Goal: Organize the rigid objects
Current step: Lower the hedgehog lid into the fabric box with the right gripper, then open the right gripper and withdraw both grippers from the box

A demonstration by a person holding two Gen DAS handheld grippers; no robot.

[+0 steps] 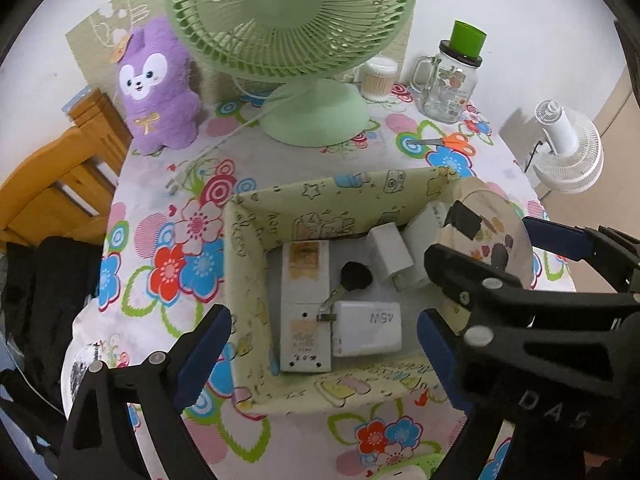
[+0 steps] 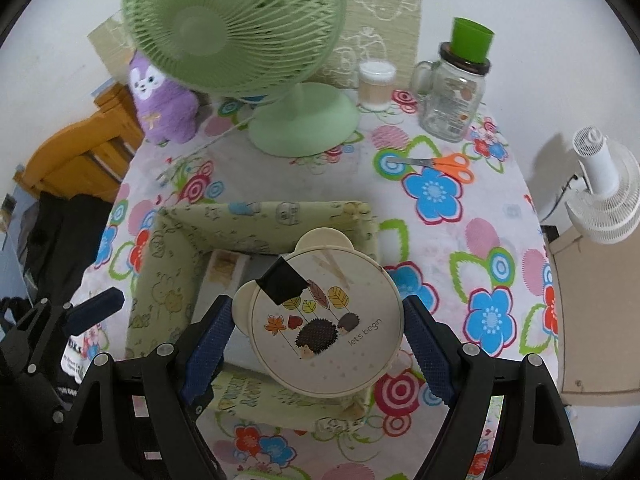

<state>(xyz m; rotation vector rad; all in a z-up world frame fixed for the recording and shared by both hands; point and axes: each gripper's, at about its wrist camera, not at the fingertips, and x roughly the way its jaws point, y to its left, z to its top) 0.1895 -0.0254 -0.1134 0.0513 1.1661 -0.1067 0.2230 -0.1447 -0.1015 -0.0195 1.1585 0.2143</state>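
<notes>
A pale green patterned storage box [image 1: 256, 232] sits on the flowered table; it also shows in the right wrist view [image 2: 168, 264]. Inside lie a long white power strip [image 1: 305, 304], a white 45W charger [image 1: 366, 328], a black-headed key [image 1: 354, 276] and white plug adapters [image 1: 390, 256]. My right gripper [image 2: 318, 336] is shut on a round cream lid with hedgehog print [image 2: 326, 320], held over the box's right side; the lid shows in the left wrist view [image 1: 486, 232]. My left gripper [image 1: 324, 348] is open and empty above the box's near edge.
A green desk fan [image 1: 296, 32] stands behind the box, with its cord on the table. A purple plush [image 1: 158, 88], a cotton swab jar [image 1: 378, 78], a glass mug jar with green cup [image 1: 450, 80] and orange scissors [image 1: 448, 142] sit around. A wooden chair [image 1: 60, 184] is left.
</notes>
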